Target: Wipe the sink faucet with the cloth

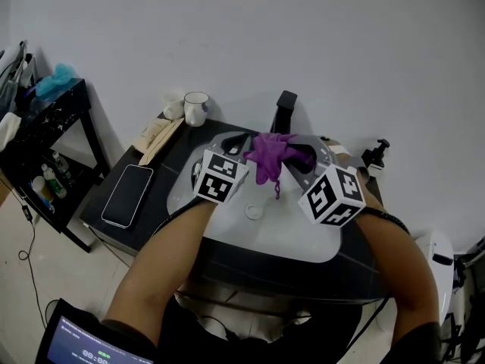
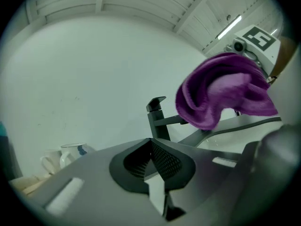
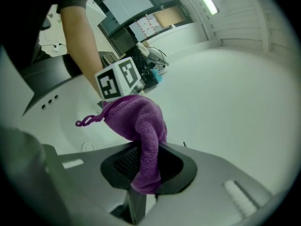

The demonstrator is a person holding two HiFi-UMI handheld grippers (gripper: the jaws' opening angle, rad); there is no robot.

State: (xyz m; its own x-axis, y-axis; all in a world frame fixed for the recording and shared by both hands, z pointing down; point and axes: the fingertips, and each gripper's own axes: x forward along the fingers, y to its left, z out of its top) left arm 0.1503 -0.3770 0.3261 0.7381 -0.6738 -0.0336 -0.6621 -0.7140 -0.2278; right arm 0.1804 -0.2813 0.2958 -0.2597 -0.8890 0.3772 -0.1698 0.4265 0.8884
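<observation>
Purple cloth [image 1: 269,156], clamped in the right claw [image 3: 141,173], runs lengthwise toward the closed, empty left claw [image 2: 153,166].

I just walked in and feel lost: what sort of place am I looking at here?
Probably a lab or workshop mock-up, not a real bathroom: a white sink with a black faucet sits in a dark table, a phone and mug lie beside it, and a large screen stands behind.

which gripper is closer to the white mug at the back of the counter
Left. The left gripper sits just in front and to the right of the mug. The right gripper, clamped on the purple cloth, is farther right, beyond the left one.
</observation>
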